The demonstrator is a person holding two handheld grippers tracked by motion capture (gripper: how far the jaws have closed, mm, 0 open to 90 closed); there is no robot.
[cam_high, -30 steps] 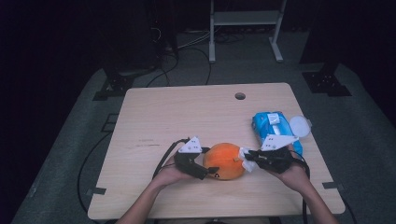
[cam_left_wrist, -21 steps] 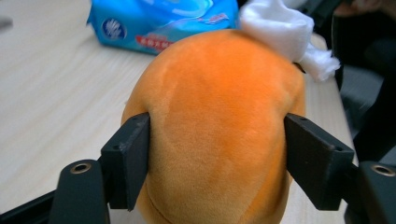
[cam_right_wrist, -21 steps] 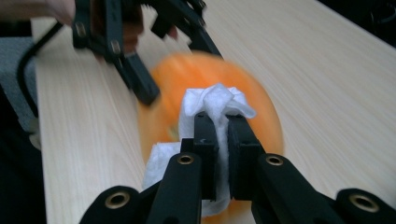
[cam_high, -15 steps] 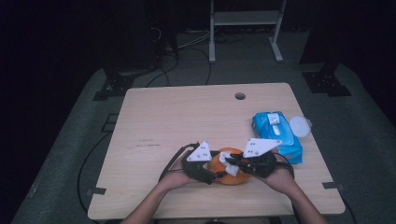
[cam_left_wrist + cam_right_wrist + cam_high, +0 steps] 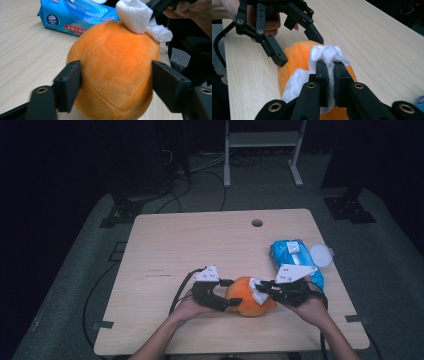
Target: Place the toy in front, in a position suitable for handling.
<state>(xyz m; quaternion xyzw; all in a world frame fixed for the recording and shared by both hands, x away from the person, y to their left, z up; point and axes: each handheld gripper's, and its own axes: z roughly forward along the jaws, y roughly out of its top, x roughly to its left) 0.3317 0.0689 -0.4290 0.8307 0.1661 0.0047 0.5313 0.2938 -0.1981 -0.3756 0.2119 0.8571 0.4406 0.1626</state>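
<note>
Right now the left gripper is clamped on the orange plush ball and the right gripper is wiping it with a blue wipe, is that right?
Not quite: the wipe in the right gripper is white, as the right gripper view shows. The left gripper does clamp the orange plush ball.

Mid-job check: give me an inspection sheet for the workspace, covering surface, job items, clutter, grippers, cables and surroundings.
Surface: light wooden table, with a round hole near its far edge.
Job's things: orange plush ball on the table; white wipe lying on top of it.
Clutter: blue wipes pack and a white round lid at the table's right edge.
Grippers: left gripper has just been closing, its jaws against the ball's two sides; right gripper is shut on the wipe.
Cables: black cable loops from the left gripper across the table.
Surroundings: dark room, grey floor mat, white frame behind the table.
</note>
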